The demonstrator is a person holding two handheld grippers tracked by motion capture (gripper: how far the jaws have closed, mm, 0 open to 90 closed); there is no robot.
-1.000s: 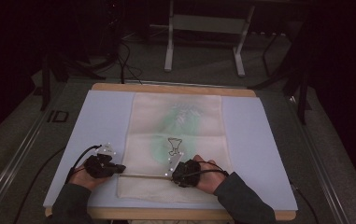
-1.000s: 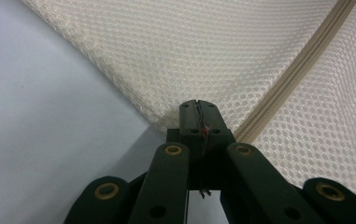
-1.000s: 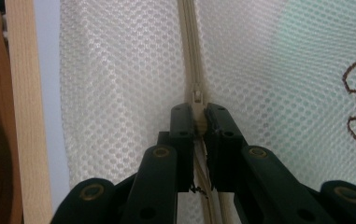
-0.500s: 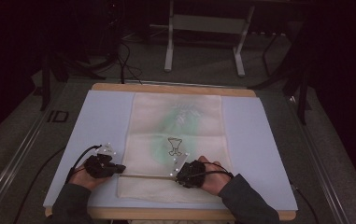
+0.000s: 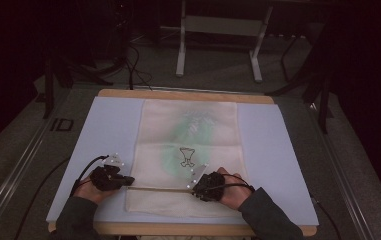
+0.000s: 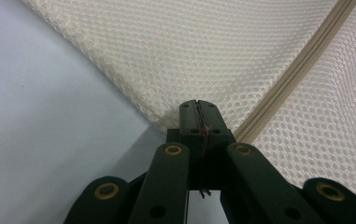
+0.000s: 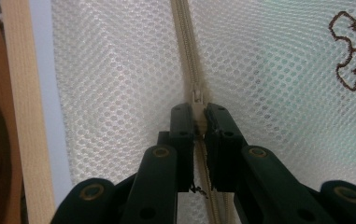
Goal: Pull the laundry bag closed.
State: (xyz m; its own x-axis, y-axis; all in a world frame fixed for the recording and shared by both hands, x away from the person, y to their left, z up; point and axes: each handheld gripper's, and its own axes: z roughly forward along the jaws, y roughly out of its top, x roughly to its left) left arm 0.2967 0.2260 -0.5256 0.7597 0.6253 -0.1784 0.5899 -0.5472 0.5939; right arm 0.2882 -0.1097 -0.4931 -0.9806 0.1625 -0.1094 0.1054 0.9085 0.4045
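Two grippers work at the near edge of a cream mesh laundry bag [image 5: 188, 150] that lies flat down the middle of a pale blue mat [image 5: 103, 135], which covers a wooden table [image 5: 185, 94]. At the left, a cable trails off the mat from the left gripper [image 5: 128, 181], held in the person's left hand [image 5: 85, 189]. In the left gripper view its jaws are pressed together on the bag's edge [image 6: 166, 116], right at the corner where the mesh meets the blue mat, with the beige zipper [image 6: 302, 60] running off diagonally just beside them. That zipper [image 5: 160, 188] crosses the bag's near end from one gripper to the other. Above it, a brown bone outline [image 5: 187, 156] is stitched on the mesh, with a green shape showing faintly through the fabric. At the right, the right gripper [image 5: 194, 187] sits in the right hand [image 5: 230, 192]; in the right gripper view its jaws clamp the zipper pull [image 7: 197, 114], with the table's wooden rim [image 7: 28, 116] at the far left of that view. Around the table the room is dark: grey carpet, loose cables at the back left, and a white metal frame [image 5: 218, 45] standing beyond the far edge.
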